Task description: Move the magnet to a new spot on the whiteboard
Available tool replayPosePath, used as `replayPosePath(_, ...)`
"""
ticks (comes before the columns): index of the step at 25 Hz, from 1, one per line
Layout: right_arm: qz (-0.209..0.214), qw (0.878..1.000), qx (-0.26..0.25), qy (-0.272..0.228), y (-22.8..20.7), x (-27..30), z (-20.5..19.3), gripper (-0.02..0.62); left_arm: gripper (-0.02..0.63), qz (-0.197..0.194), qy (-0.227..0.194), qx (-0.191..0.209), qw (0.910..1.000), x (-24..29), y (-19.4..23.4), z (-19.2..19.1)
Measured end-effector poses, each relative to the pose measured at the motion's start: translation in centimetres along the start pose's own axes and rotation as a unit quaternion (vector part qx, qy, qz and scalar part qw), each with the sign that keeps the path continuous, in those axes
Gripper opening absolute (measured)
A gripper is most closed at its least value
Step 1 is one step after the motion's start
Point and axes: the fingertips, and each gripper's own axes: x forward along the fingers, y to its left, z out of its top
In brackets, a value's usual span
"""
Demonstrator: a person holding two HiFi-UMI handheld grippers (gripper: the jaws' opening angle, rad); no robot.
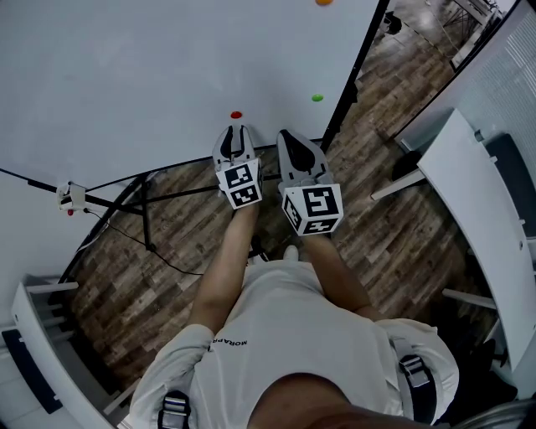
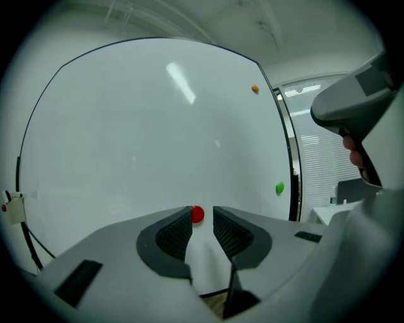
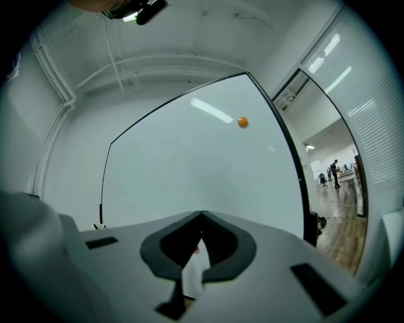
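A small red magnet [image 1: 236, 115] [image 2: 197, 214] sticks to the white whiteboard [image 1: 126, 67] [image 2: 126, 126] near its lower edge. My left gripper [image 1: 236, 134] [image 2: 202, 213] points straight at it, jaws open with a clear gap. The magnet sits just past the tips, partly hidden behind the left fingertip [image 2: 183, 217], and the pads do not press on it. My right gripper [image 1: 291, 141] [image 3: 201, 216] hangs beside the left one, a little to its right, tips together and holding nothing.
A green magnet [image 1: 317, 98] [image 2: 279, 187] and an orange magnet [image 1: 323, 2] [image 3: 242, 122] sit further right and up on the board. The board's black frame edge [image 1: 352, 75] and stand legs [image 1: 146, 209] are close. White tables [image 1: 477, 193] stand at the right.
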Motion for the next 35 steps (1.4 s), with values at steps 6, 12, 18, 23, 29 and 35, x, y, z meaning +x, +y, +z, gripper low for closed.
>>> replayPosePath(6,0.006,1.000,-0.003,0.004,0.4,0.7,-0.3,0.014,0.106,0.003,-0.002,-0.003,1.0000,1.3,0.6,-0.3)
replayPosePath(12,0.016,1.000,-0.006,0.002,0.9,1.3,-0.3,0.014,0.121,0.007,0.003,0.005,1.0000,2.6,1.0,-0.8)
replayPosePath(18,0.015,1.000,-0.006,0.007,0.8,1.7,-0.6,0.014,0.121,0.012,0.010,0.010,0.9998,3.6,1.0,-1.1)
replayPosePath(23,0.008,1.000,-0.004,0.007,0.2,1.7,-0.5,0.014,0.121,0.026,0.018,0.005,0.9995,3.9,1.1,-1.5)
replayPosePath(29,0.007,1.000,-0.005,0.008,0.1,1.8,-0.6,0.014,0.121,0.033,0.023,0.000,0.9992,4.4,1.2,-1.8)
replayPosePath(35,0.008,1.000,-0.006,0.007,0.2,1.7,-0.5,0.014,0.123,0.038,0.026,0.006,0.9989,4.6,1.3,-1.9)
